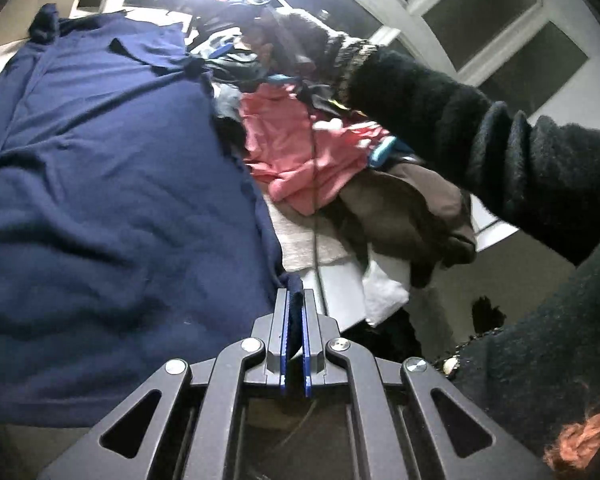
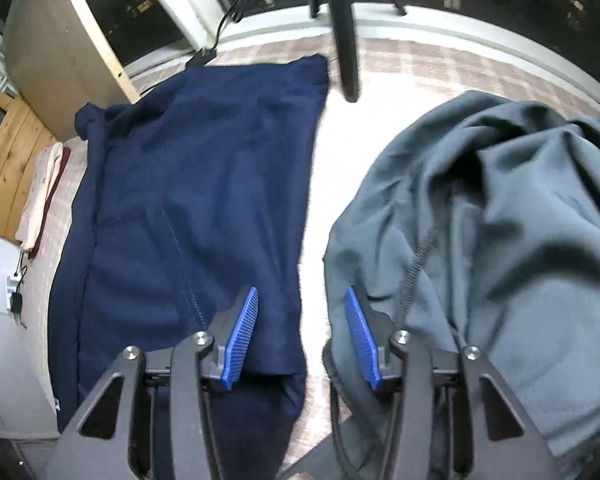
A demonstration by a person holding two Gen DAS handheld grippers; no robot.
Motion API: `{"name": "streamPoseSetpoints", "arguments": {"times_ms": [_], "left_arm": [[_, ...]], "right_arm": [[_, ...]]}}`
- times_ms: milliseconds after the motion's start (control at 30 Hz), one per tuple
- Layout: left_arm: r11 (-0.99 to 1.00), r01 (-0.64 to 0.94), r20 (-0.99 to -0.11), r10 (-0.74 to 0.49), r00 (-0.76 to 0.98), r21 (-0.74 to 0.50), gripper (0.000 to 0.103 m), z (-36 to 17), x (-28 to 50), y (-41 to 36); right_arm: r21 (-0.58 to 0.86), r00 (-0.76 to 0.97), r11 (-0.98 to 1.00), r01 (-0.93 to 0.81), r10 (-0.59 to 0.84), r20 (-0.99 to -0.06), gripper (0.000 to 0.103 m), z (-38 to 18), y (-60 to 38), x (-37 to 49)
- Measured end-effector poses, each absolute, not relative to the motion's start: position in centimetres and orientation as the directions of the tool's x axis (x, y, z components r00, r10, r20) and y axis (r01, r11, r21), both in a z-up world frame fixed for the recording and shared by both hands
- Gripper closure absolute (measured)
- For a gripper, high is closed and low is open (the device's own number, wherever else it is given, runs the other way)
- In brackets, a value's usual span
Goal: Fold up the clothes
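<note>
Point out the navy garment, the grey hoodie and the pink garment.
navy garment [image 2: 204,184]: right wrist view, middle of its flat panel.
grey hoodie [image 2: 500,240]: right wrist view, rumpled body.
pink garment [image 1: 296,148]: left wrist view, its centre.

Harsh top glare; blurred sleeve [image 1: 480,136]; fisheye edges

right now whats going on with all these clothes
A person is folding laundry with a handheld gripper in each hand. The left gripper is shut on an edge of the navy garment, which lies spread flat. The right gripper is open and empty above the garment's edge, beside a crumpled grey garment. A heap of unfolded clothes, with a pink piece, waits nearby.
</note>
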State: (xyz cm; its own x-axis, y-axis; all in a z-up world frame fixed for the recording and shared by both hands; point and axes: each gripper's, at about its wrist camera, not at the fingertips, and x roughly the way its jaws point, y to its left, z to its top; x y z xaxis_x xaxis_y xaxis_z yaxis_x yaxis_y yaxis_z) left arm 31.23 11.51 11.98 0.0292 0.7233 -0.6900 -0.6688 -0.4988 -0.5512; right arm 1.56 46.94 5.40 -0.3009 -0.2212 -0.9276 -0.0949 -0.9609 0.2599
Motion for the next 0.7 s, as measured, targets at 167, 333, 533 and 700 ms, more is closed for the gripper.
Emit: {"name": "streamPoseSetpoints", "arguments": {"times_ms": [167,333,533,700], "left_arm": [[-0.491,-0.657,-0.672,0.739,0.034,-0.573,0.099,11.0,30.9,12.1],[-0.486,-0.664,-0.673,0.738,0.036,-0.569,0.099,10.9,31.0,11.7],[-0.518,-0.633,-0.664,0.748,-0.010,-0.575,0.099,10.5,29.9,9.9],[-0.595,-0.544,-0.653,0.749,-0.108,-0.592,0.099,10.4,28.3,5.7]], "right_arm": [[0.299,-0.287,-0.948,-0.109,-0.258,-0.923,0.057,5.4,46.9,0.8],[0.332,-0.255,-0.938,-0.102,-0.298,-0.920,0.058,4.3,46.0,0.5],[0.294,-0.285,-0.943,-0.158,-0.242,-0.928,0.097,4.4,44.6,0.4],[0.314,-0.344,-0.928,-0.200,-0.234,-0.909,0.099,7.2,43.0,-1.3]]}}
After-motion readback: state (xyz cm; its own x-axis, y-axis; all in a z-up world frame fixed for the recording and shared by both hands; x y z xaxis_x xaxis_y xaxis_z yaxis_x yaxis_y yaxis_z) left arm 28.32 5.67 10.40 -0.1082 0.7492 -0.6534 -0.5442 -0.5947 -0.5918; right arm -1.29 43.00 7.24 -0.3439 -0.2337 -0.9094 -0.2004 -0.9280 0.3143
